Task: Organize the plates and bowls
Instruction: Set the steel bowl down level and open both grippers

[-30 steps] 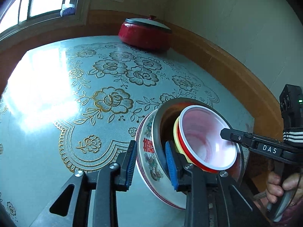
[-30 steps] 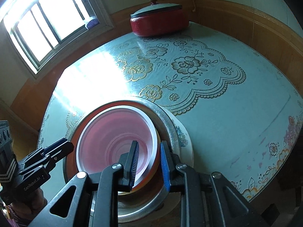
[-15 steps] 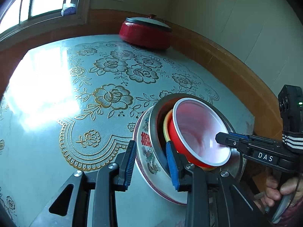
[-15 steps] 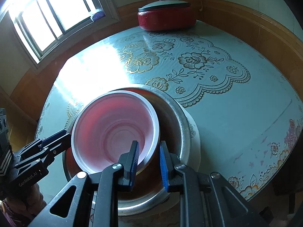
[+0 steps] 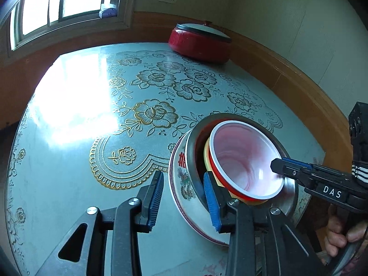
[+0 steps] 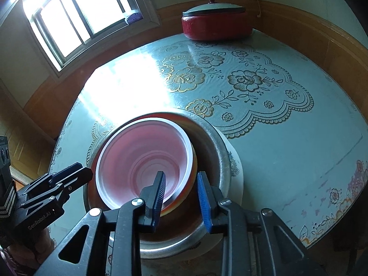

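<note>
A stack stands at the table's near edge: a white patterned plate [image 5: 181,184], a steel basin [image 5: 192,158] on it, a yellow bowl [image 5: 207,158] inside, and a red bowl with a white rim [image 5: 243,158] on top, tilted. My left gripper [image 5: 182,197] is open, its jaws astride the rims of the plate and basin. My right gripper [image 6: 180,197] is open, its jaws astride the near rim of the red bowl [image 6: 142,163] and yellow bowl [image 6: 181,197], inside the steel basin [image 6: 220,161]. The right gripper also shows in the left wrist view [image 5: 283,164].
A red pot with a lid [image 5: 200,43] stands at the far edge of the round table [image 5: 69,161], also in the right wrist view [image 6: 215,21]. A wooden wall rail runs behind the table. A window is at the upper left.
My right gripper has opened: its jaws were nipped on the red bowl's rim and now stand apart. The red bowl has tipped and shifted toward the left gripper's side.
</note>
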`<action>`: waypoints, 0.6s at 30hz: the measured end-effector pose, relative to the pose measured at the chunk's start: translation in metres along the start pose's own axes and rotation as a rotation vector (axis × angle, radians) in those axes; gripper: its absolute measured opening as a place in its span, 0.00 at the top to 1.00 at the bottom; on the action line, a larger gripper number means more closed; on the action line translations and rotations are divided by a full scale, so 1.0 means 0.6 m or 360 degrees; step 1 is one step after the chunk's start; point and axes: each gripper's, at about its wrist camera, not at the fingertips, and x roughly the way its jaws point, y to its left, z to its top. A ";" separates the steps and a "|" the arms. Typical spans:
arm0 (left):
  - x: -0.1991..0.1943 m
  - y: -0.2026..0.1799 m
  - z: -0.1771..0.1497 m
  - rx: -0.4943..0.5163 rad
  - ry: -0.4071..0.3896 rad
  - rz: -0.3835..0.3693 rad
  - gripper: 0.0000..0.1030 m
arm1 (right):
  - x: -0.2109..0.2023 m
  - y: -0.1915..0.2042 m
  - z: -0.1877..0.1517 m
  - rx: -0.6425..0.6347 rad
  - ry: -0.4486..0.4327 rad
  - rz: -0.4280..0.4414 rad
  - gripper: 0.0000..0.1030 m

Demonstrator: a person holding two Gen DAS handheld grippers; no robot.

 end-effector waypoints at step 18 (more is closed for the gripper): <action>-0.041 0.006 -0.049 0.0228 -0.0057 0.0016 0.43 | -0.112 0.052 -0.108 0.0283 -0.0401 -0.0373 0.66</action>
